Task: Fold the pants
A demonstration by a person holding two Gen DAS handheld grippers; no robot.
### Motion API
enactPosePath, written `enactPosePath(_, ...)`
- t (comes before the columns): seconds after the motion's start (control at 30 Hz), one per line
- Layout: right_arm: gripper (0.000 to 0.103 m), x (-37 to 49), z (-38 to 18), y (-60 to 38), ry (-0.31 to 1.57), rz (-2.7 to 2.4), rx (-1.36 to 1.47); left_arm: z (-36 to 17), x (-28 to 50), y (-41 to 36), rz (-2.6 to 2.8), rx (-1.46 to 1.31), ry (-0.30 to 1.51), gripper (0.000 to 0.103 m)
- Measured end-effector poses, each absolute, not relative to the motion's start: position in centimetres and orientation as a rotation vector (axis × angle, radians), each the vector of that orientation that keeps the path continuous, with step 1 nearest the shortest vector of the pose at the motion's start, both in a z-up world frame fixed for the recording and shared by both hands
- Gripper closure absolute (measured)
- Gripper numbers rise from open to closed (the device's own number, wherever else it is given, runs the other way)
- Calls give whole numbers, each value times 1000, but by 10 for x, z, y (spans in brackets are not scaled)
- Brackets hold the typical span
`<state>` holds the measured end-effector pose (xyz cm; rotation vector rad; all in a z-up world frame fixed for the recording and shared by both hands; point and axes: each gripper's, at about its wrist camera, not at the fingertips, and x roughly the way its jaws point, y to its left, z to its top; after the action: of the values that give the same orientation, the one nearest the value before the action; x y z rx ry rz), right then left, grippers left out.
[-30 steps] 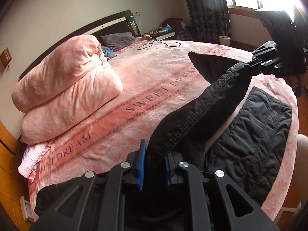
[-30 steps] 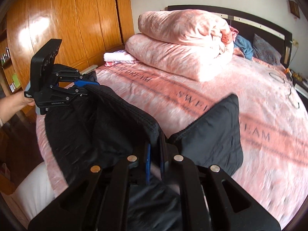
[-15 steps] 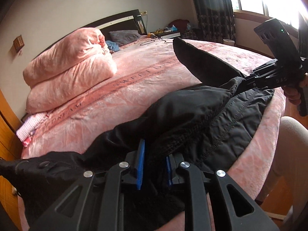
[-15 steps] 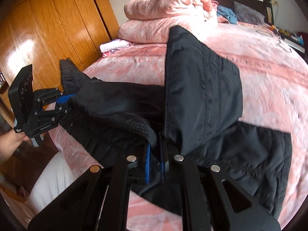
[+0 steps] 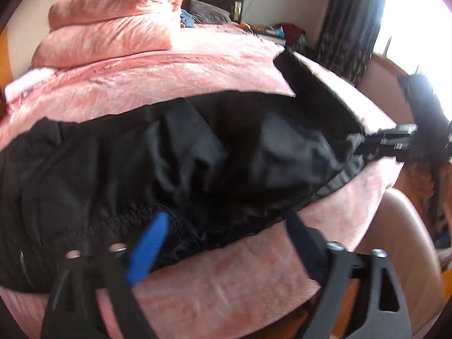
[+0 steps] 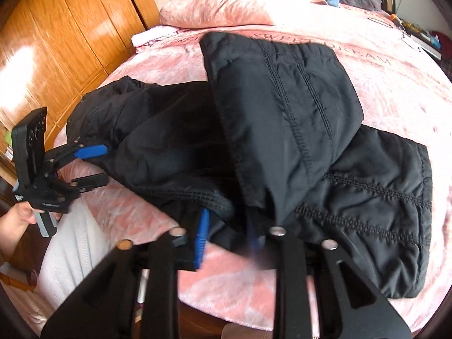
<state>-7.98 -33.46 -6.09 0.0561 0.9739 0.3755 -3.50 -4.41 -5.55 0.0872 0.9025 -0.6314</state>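
Black quilted pants (image 5: pixel 197 155) lie across the near edge of the pink bed (image 5: pixel 169 73), one leg folded back over the other (image 6: pixel 282 113). My left gripper (image 5: pixel 226 243) has its jaws opening and wide apart. Its blue pad (image 5: pixel 147 251) rests by the waist hem and no cloth is pinched. In the right wrist view the left gripper (image 6: pixel 96 166) stands open at the pants' left end. The jaws of my right gripper (image 6: pixel 228 234) are opening, with the pants' hem loose between the pads. From the left wrist, the right gripper (image 5: pixel 364 144) sits at the pants' right end.
Stacked pink quilts (image 6: pixel 226 2) and pillows fill the bed's head end. A wooden wardrobe (image 6: pixel 56 42) stands on the left, a dark curtain (image 5: pixel 344 22) and a bright window on the right. The person's leg (image 5: pixel 404 240) presses against the bed's edge.
Both grippers came down and laid the lifted pants on the bed, one leg over the other. Both jaws, shut on the cloth before, have parted, the left far wider.
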Motion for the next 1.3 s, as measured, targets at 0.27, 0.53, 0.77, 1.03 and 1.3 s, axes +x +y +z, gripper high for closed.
enactPosePath(0.27,61,-87,-45,-317,975,338,5,-25,-40,-9,-603,-63,841,7)
enactPosePath(0.53,10,-103,-9,-341,891,402,110,-36,-26,-21,-578,-81,861,7)
enactPosePath(0.77,10,-93,16,-345,846,251,72,-44,-10,-27,-558,-134,889,7)
enactPosePath(1.03,12,-26,-49,-274,982,120,-96,-34,-7,-30,-512,-96,879,4)
enactPosePath(1.3,95,-5,-62,-313,1032,9,21,-65,-4,-52,-502,-18,962,4)
